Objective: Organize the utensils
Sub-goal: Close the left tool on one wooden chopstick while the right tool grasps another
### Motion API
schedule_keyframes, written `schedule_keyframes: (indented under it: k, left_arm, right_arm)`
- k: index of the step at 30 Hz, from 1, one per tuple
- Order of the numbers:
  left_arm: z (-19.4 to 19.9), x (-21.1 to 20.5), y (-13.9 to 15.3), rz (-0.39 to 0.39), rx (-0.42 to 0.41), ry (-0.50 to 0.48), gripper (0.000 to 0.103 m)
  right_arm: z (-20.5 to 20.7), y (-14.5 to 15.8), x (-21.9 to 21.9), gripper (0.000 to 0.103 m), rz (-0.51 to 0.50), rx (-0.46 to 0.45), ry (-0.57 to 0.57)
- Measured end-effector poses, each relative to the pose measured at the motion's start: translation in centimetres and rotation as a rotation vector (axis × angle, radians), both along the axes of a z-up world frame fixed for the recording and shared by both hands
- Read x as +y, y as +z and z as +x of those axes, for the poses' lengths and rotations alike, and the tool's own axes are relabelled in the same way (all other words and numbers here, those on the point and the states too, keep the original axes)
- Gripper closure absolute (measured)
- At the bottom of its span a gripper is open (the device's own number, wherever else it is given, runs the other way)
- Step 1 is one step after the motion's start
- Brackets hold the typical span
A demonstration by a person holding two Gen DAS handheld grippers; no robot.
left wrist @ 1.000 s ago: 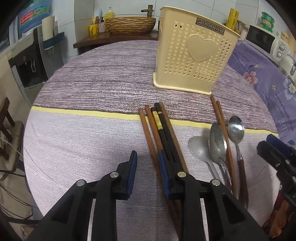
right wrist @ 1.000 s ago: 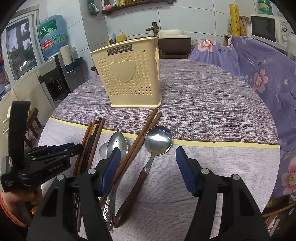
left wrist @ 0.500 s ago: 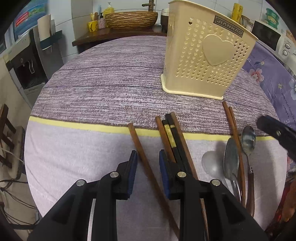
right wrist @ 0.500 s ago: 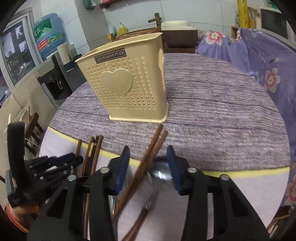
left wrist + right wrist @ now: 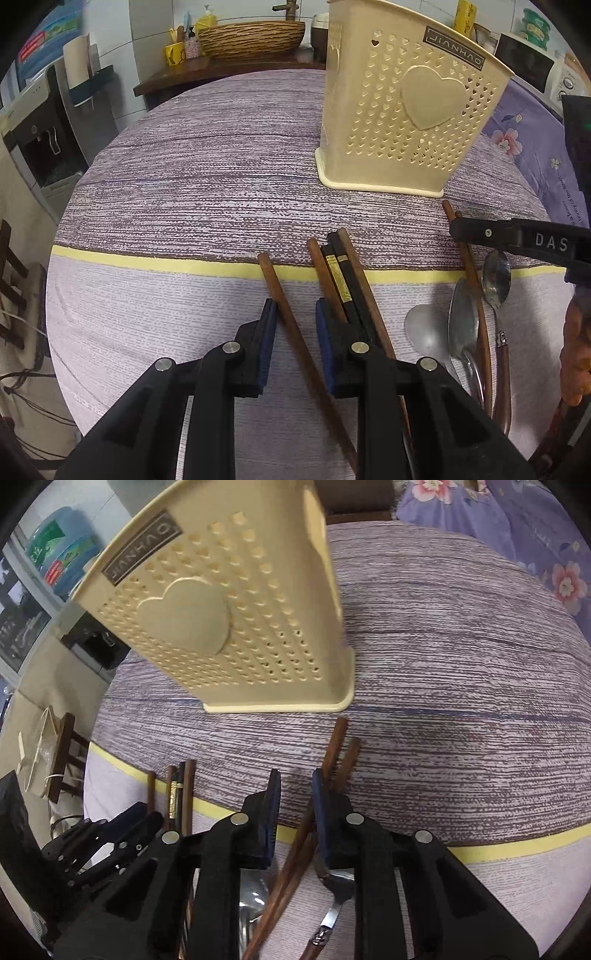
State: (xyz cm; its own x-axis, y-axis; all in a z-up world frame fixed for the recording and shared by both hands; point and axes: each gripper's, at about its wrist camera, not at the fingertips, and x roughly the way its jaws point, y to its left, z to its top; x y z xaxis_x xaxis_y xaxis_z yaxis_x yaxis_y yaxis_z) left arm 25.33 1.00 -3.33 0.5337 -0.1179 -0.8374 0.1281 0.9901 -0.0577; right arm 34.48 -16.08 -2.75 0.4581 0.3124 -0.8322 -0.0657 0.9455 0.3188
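Holder (image 5: 406, 122) interior unseen; left tool (image 5: 296, 306) ajar, right tool (image 5: 295, 779) just closing, chopsticks (image 5: 275, 284) between each

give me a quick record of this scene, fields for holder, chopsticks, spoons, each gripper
holder: cream perforated utensil holder with a raised heart, upright on the striped tablecloth
chopsticks: one brown chopstick lies apart from a bundle of chopsticks; a separate brown chopstick pair nearer the spoons
spoons: three metal spoons flat on the cloth
left gripper: jaws straddle the single chopstick, gaps visible, not clamped
right gripper: jaws have just been closing; the pair lies between them, one pad touching, grip not clear
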Motion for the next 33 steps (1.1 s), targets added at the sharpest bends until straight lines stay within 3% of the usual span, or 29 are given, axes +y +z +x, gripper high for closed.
schedule_keyframes:
  k: [9,12,18,23,26,33]
  left_arm:
    - [0.0,0.1,-0.1,-0.004,0.003,0.001,0.08]
    - [0.2,-0.2,-0.1,0.002,0.004,0.002,0.08]
    - [0.6,-0.6,-0.1,0.02,0.019,0.001,0.081]
    - [0.4,-1.5,-0.1,0.071,0.01,-0.011,0.084]
    - [0.8,-1.6,-0.1,0.07,0.01,0.001,0.091]
    - [1.2,-1.9,-0.1,0.067,0.002,0.02,0.093]
  right_arm:
    - [0.5,-0.2,0.0,0.084,-0.032,0.001,-0.018]
    - [1.6,-0.8,0.6,0.085,-0.045,0.042,-0.014]
    - [1.6,-0.9,2.9,0.085,-0.179,-0.008,-0.009]
    - [1.2,-1.3,3.6,0.091,-0.222,-0.04,-0.029]
    - [1.4,-1.4,3.8,0.092,-0.219,-0.044,-0.037]
    - [1.4,-1.1,1.9,0.095,-0.113,-0.038,-0.069]
